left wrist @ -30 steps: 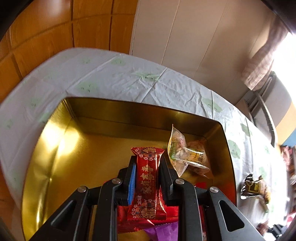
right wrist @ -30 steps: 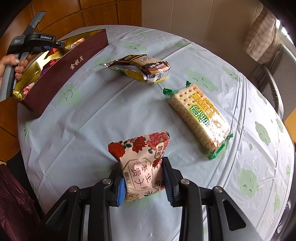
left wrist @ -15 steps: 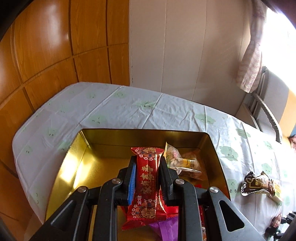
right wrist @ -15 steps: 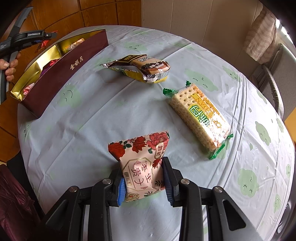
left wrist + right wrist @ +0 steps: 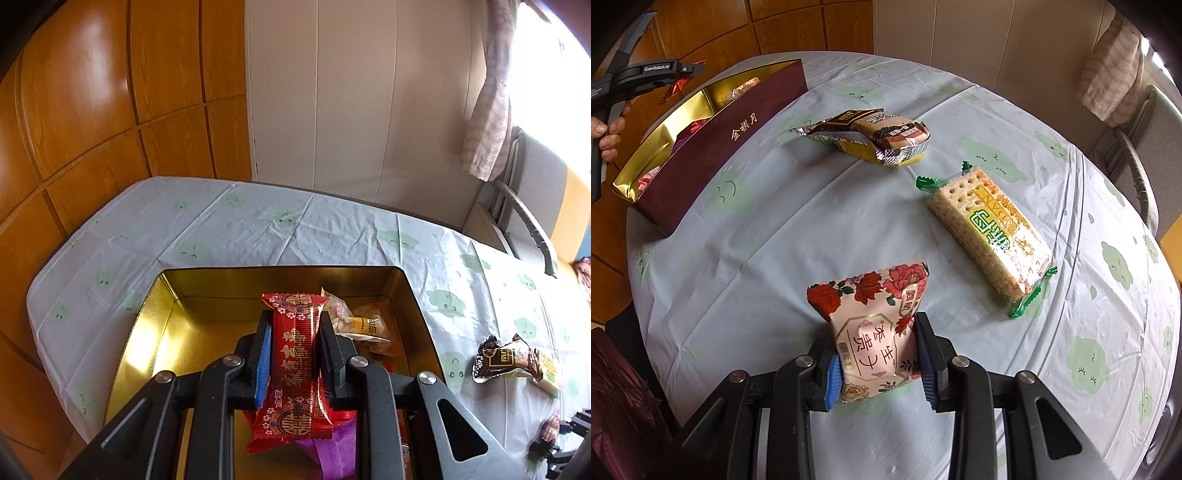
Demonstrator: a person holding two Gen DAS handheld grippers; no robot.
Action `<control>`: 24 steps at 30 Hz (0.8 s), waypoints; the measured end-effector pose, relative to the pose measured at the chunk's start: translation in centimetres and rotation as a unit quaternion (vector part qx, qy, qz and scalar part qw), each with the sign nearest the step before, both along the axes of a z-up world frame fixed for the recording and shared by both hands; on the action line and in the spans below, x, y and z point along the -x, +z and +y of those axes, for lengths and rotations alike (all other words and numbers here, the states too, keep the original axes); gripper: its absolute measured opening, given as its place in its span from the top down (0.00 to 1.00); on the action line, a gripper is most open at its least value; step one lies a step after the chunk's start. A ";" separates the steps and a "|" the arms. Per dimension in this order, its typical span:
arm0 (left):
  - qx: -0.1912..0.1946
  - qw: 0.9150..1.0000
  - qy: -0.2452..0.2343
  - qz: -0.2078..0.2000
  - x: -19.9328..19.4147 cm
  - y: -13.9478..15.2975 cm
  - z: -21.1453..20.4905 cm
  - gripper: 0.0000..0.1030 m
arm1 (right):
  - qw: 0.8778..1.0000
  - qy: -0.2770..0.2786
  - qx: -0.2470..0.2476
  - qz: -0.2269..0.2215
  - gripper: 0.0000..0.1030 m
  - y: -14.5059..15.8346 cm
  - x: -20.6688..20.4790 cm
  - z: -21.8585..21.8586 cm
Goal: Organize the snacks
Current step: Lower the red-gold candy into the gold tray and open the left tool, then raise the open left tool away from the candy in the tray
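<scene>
My left hand-held gripper clamps a glossy red packet above the gold-lined box at the counter's left edge; a few wrapped sweets already lie inside. My right hand-held gripper pinches a rose-printed pouch near the front edge. A crinkly foil pack and a cracker sleeve remain.

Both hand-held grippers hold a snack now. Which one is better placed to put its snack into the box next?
Left. The left hand-held gripper holds its red packet right above the open box; the right one is far from it.
</scene>
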State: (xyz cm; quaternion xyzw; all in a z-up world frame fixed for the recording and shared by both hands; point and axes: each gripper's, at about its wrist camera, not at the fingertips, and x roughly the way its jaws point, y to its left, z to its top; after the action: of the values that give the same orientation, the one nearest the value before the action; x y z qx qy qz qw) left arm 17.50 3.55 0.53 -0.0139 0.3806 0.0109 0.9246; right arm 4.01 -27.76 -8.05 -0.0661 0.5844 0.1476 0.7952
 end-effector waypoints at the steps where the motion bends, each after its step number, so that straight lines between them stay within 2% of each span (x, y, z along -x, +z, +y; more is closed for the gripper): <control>1: -0.001 1.000 0.000 0.003 -0.2 -0.2 0.0 0.78 | 1.000 0.000 0.000 0.000 0.67 0.0 0.0 0.0; 7: 0.006 0.998 0.000 0.054 -2.6 -2.1 0.1 0.77 | 1.000 -0.001 -0.001 0.000 0.67 0.0 0.0 0.0; 12: 0.037 0.993 0.001 0.114 -4.9 -4.4 0.8 0.72 | 1.000 0.000 0.000 0.000 0.67 -0.1 -0.1 -0.1; 14: 0.047 0.993 0.007 0.111 -4.9 -4.4 1.2 0.66 | 1.000 0.001 0.000 0.000 0.67 -0.1 -0.2 -0.1; 18: 0.059 0.994 0.022 0.091 -3.9 -3.6 2.4 0.66 | 1.000 0.002 0.002 -0.001 0.67 -0.1 -0.3 0.0; 24: 0.055 0.996 0.036 0.066 -0.6 -2.7 4.3 0.66 | 1.000 0.005 0.007 -0.003 0.67 0.0 -0.2 0.3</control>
State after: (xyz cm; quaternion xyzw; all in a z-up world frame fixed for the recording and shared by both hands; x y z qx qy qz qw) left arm 18.07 7.87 -2.17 -0.0780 0.4397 0.0243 0.8944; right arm 4.25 -27.47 -8.07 -0.0750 0.5826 0.1473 0.7958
